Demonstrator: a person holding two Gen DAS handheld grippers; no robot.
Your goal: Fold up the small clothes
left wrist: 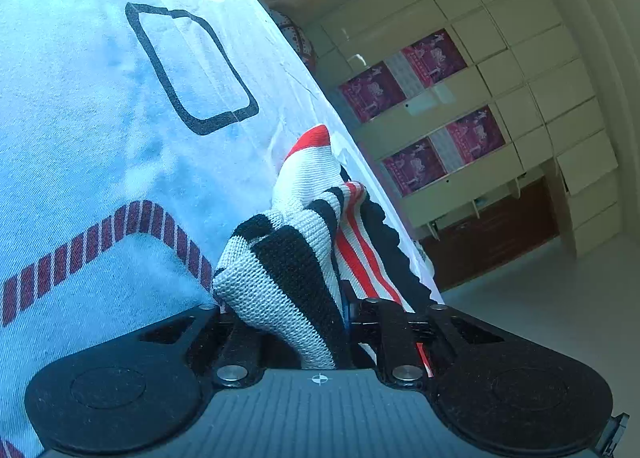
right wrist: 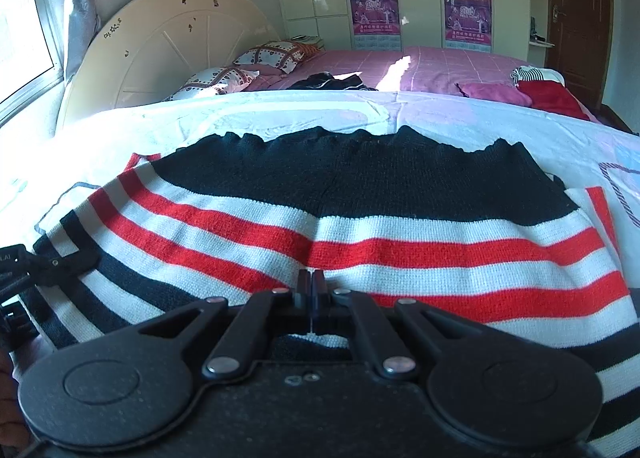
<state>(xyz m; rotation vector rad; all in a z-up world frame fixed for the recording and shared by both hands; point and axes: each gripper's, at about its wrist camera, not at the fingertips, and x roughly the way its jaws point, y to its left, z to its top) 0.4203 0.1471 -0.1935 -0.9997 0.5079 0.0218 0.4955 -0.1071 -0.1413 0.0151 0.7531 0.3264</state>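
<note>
The striped knit garment [right wrist: 360, 226] lay on a pale blue sheet [left wrist: 80, 118] spread over a bed, close to the sheet's near edge in the right wrist view. Most of it was spread flat, with its black ruffled hem [right wrist: 360, 142] toward the far side and the red, white and black bands running across, so its long axis ran side to side, parallel to that near edge. The stripes bent slightly at the middle, where a shallow crease showed.

The left gripper [left wrist: 300, 322] was clamped on a bunched corner of the garment, the knit wadded thick between its fingers and lifted off the sheet beside the sheet's edge. From that view the fabric ran away from the gripper along the sheet's edge, ending in a red-tipped point [left wrist: 314, 138].

The right gripper [right wrist: 311, 290] had its fingers pressed fully together over the near middle of the garment. Whether a thin fold of knit was pinched between them could not be told; only a closed seam showed there.

The folding looked barely begun: one corner was gathered, no clean fold lay on the sheet, and the whole body remained to be doubled over. Other clothes [right wrist: 552, 98] waited near the sheet's far right corner.
</note>
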